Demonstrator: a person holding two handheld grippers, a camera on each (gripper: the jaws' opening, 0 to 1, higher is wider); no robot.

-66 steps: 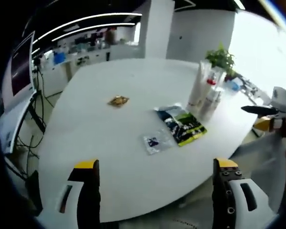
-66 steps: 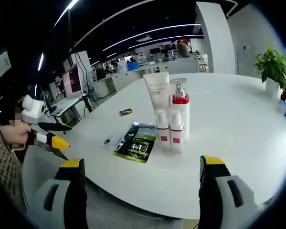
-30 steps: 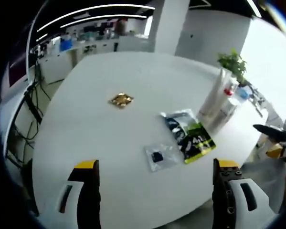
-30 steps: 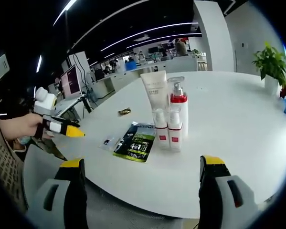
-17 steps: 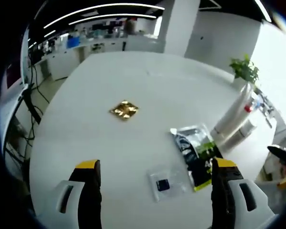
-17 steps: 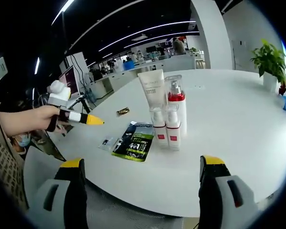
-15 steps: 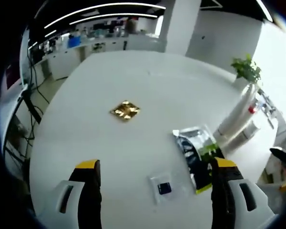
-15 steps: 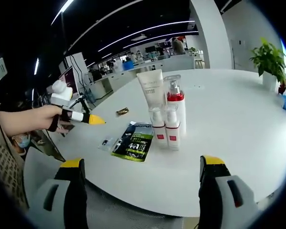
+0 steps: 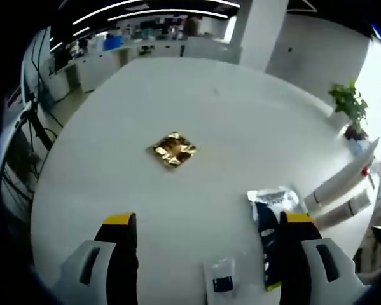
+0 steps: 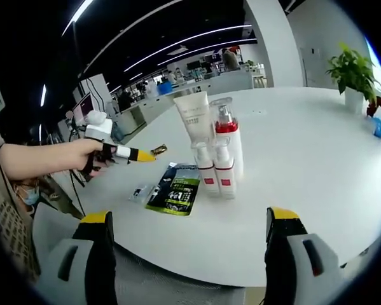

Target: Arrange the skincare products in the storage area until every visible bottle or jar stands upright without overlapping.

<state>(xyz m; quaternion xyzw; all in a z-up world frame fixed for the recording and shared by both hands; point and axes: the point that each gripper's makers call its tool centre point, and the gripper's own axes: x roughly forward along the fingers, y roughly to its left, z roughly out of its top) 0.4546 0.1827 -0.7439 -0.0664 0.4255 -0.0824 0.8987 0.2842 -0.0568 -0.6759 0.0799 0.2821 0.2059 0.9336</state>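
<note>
Left gripper [image 9: 203, 241]: jaws apart, empty, over broad bare white worktop [image 9: 114, 127]; gold wrapper [image 9: 173, 149] lies well ahead. Right gripper [image 10: 187, 238]: jaws released at worktop's near edge; skincare bottles [image 10: 214, 152] upright, clustered mid-worktop, green sachet [image 10: 175, 189] flat beside them, open office behind

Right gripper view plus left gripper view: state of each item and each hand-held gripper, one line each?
White squeeze tube: upright.
Tall red-collared pump bottle: upright, beside the tube.
Two small white bottles with red bands: upright, side by side.
Green-and-black flat sachet: lying flat.
Small clear packet: lying flat.
Gold foil wrapper: lying flat, crumpled.
Left hand-held gripper: open, holding nothing.
Right hand-held gripper: open, holding nothing.
</note>
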